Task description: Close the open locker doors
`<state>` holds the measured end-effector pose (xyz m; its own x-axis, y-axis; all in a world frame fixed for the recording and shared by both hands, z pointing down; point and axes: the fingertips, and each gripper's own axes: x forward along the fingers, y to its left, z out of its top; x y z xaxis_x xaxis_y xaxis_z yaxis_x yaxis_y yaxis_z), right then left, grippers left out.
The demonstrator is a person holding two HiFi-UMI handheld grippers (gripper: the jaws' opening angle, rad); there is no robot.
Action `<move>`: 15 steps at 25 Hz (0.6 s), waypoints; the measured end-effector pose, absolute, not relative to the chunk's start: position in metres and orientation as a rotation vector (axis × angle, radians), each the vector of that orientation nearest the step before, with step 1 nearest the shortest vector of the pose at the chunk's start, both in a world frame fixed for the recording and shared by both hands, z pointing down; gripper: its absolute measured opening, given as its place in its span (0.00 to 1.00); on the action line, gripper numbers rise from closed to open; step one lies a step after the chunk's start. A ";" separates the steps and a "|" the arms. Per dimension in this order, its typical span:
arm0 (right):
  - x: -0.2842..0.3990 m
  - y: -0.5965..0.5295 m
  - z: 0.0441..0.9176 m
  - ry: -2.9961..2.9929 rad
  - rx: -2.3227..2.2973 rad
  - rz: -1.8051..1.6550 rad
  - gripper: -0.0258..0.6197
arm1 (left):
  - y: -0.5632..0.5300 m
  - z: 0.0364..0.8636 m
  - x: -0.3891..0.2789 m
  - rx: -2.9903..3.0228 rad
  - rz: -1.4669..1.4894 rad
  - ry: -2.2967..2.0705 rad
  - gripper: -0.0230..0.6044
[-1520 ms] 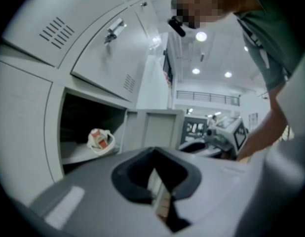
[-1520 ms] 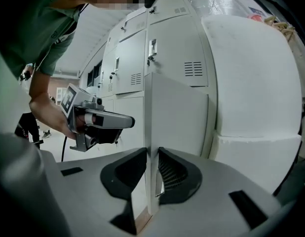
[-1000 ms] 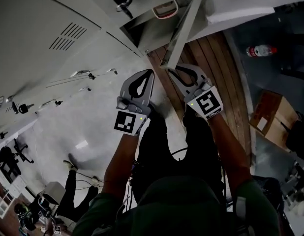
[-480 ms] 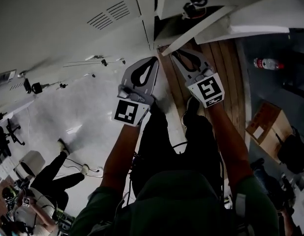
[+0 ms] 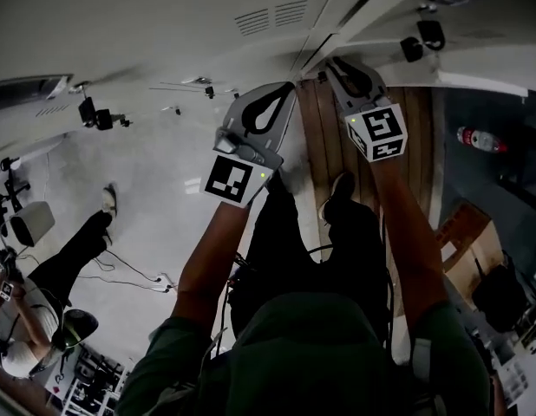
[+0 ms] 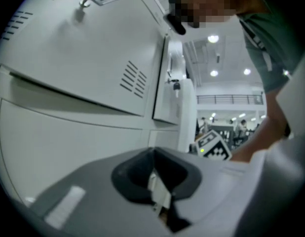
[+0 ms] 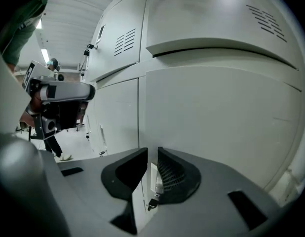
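My left gripper (image 5: 288, 87), jaws together, and right gripper (image 5: 333, 62), jaws nearly touching, point empty at the locker doors (image 5: 164, 33).

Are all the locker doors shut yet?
Almost. The pale grey metal locker doors in the right gripper view lie flush. One narrow grey door with a key looks ajar; the right tool is near its edge, the left tool beside, both empty. That door remains.

The locker doors (image 5: 164, 24) run off the top edge.
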<state>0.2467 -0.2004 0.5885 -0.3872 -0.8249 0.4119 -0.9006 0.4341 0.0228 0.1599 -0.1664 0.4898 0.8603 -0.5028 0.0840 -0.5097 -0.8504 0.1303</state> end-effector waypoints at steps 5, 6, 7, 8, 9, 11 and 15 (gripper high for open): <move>0.251 -0.223 0.588 -2.289 1.506 0.291 0.13 | -0.174 0.481 0.146 2.901 0.114 -0.805 0.04; 0.252 -0.226 0.588 -2.282 1.512 0.296 0.09 | -0.176 0.479 0.143 2.906 0.121 -0.813 0.04; 0.253 -0.227 0.588 -2.275 1.514 0.301 0.09 | -0.177 0.475 0.140 2.915 0.127 -0.819 0.04; 0.254 -0.226 0.588 -2.268 1.510 0.310 0.09 | -0.176 0.471 0.138 2.926 0.131 -0.822 0.04; 0.255 -0.224 0.589 -2.259 1.503 0.322 0.09 | -0.175 0.467 0.136 2.934 0.133 -0.821 0.04; 0.256 -0.223 0.590 -2.245 1.491 0.349 0.09 | -0.172 0.455 0.133 2.953 0.136 -0.812 0.04; 0.257 -0.223 0.573 -2.237 1.493 0.374 0.09 | -0.167 0.426 0.127 3.014 0.151 -0.786 0.04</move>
